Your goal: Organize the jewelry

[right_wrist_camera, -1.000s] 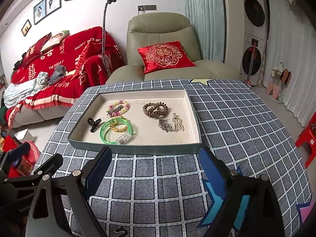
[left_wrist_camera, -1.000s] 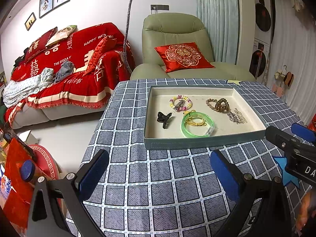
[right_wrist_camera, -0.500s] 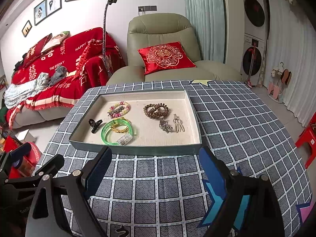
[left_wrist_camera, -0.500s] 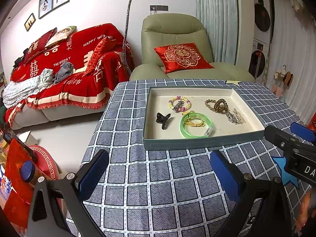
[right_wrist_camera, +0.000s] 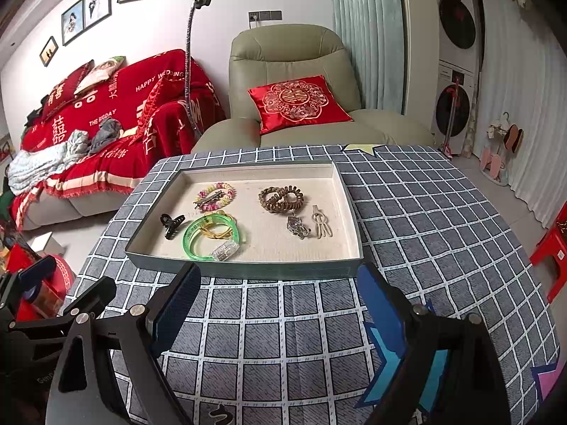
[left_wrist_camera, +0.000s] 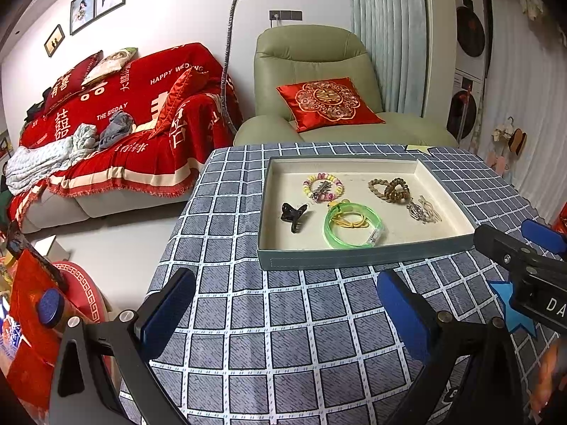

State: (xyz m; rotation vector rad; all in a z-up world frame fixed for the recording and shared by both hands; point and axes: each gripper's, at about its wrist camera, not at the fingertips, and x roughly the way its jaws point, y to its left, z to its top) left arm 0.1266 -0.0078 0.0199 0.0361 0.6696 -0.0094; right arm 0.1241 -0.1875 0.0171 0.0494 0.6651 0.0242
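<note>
A grey-green tray (left_wrist_camera: 358, 259) (right_wrist_camera: 244, 270) sits on the checked tablecloth. In it lie a black claw clip (left_wrist_camera: 293, 214) (right_wrist_camera: 171, 223), a pastel bead bracelet with a hair clip (left_wrist_camera: 323, 187) (right_wrist_camera: 214, 196), a green bangle (left_wrist_camera: 353, 230) (right_wrist_camera: 212, 237) around yellow hair ties, brown coil ties (left_wrist_camera: 389, 190) (right_wrist_camera: 281, 199), a silver charm (right_wrist_camera: 297, 226) and a beige clip (right_wrist_camera: 321, 225). My left gripper (left_wrist_camera: 285, 308) is open and empty, short of the tray's near wall. My right gripper (right_wrist_camera: 278, 301) is open and empty, just short of that wall.
The table's left edge drops to the floor near a red sofa (left_wrist_camera: 117, 113). A green armchair (right_wrist_camera: 294, 81) stands behind the table. Star stickers (right_wrist_camera: 400, 350) lie on the cloth at the near right. The right gripper's body (left_wrist_camera: 524, 265) shows in the left wrist view.
Both grippers have drawn slightly closer to the tray's near wall. Jaws stay open; the items in the tray have not moved.
</note>
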